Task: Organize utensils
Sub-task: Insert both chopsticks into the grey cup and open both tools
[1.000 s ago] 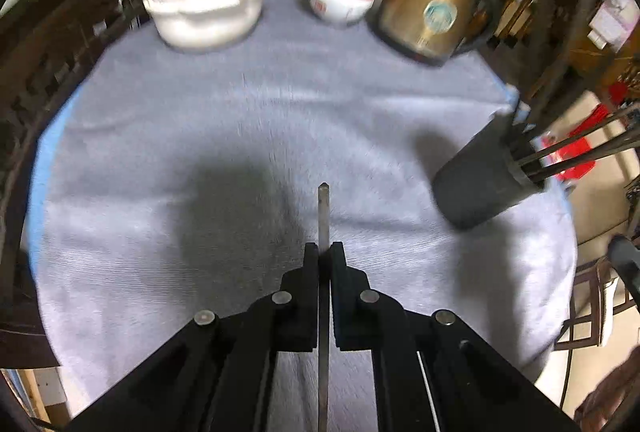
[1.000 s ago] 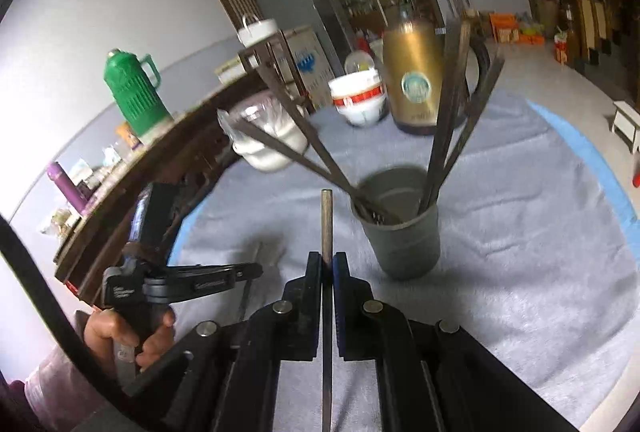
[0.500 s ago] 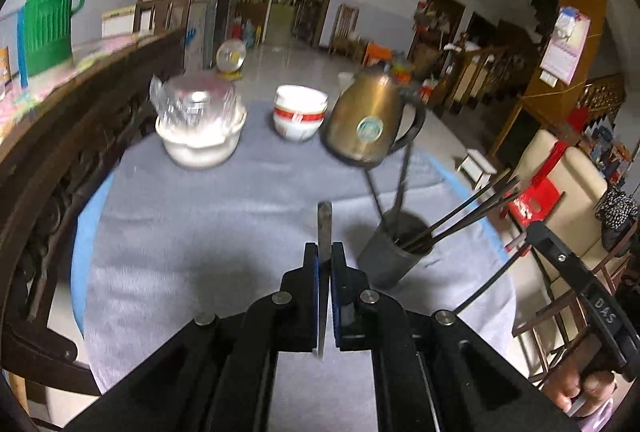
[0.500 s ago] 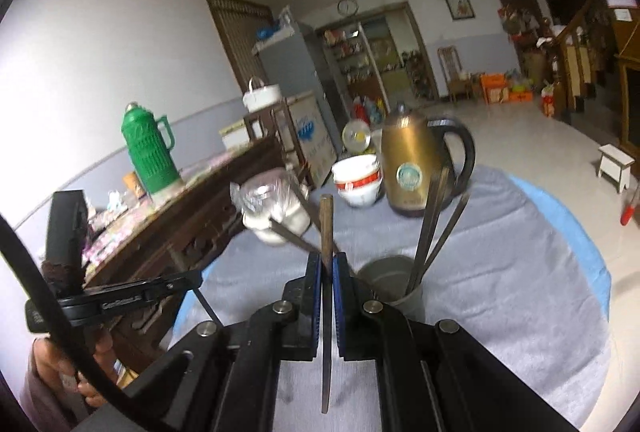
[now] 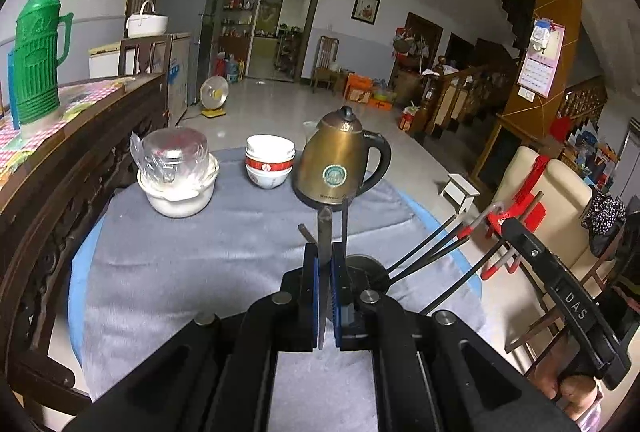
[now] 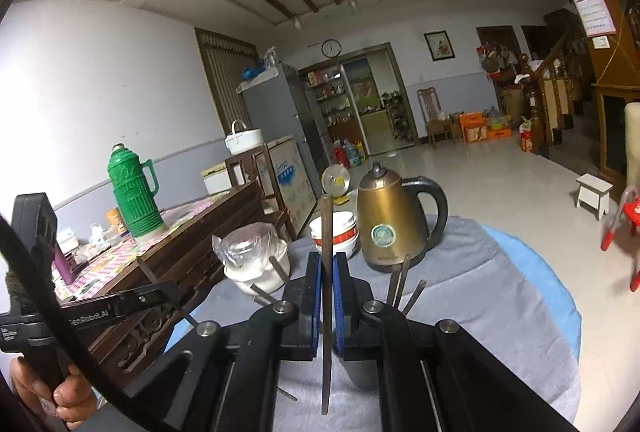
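On the grey-covered counter (image 5: 180,272), a wrapped pot (image 5: 178,172), stacked bowls (image 5: 269,162) and a brass kettle (image 5: 340,168) stand along the far edge. The left claw (image 5: 322,260) is clamped narrow on one dark chopstick (image 5: 323,232) raised above the cloth, just before the dark cup (image 5: 366,272) with more chopsticks fanning rightward. The right claw (image 6: 328,268) likewise pinches a single stick (image 6: 327,232) upright over that cup (image 6: 362,368), near the kettle (image 6: 394,220).

White letters "DAS" on the black handle (image 5: 576,308) of the right gripper, left-wrist view. "GenRobot.AI" on the left gripper's black arm (image 6: 90,316), right-wrist view. Kettle badge unreadable.
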A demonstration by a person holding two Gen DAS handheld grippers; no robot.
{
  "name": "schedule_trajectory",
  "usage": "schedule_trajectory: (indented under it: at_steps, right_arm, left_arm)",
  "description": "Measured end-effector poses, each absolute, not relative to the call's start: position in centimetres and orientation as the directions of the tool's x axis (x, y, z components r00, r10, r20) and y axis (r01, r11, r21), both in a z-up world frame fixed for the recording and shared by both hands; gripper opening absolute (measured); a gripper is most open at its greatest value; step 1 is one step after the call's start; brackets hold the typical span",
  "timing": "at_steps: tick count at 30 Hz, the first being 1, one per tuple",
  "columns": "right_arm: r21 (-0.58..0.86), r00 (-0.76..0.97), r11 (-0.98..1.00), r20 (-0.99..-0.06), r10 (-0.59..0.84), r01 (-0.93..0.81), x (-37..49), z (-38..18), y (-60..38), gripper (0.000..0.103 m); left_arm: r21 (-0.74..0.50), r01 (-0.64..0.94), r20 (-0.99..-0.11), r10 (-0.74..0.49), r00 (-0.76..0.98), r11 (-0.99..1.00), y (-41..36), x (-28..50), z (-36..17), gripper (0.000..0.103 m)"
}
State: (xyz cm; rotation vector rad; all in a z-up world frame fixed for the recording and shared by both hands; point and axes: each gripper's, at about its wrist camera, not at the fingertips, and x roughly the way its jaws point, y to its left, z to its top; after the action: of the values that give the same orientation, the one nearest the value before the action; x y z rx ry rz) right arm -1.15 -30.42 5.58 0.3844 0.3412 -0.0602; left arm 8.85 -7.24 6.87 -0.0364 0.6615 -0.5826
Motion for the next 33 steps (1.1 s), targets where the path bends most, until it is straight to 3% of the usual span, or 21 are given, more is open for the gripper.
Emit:
schedule_trajectory:
  at_steps: [20, 29, 33]
  right_arm:
    - [0.275, 0.965, 0.935, -0.197, -0.173, 0.223, 0.4, 6.6, -31.2, 0.006]
    - [0.314, 0.958, 0.915, -0.214, -0.191, 0.252, 2.8, 4.5, -32.5, 0.006]
    - [0.313, 0.954, 0.917, -0.243, -0.176, 0.249, 3.3, 3.4, -32.5, 0.006]
  left_arm:
    - [-0.231, 0.493, -0.418, -0.544, 0.728, 0.838, -10.3, 9.0, 11.6, 0.005]
    - [-0.188, 0.492, -0.373, -0.525, 0.765, 0.85, -13.9, 10.1, 9.5, 0.005]
    - [-0.145, 0.488, -0.392, -0.503, 0.77, 0.861, -15.4, 10.4, 7.8, 0.005]
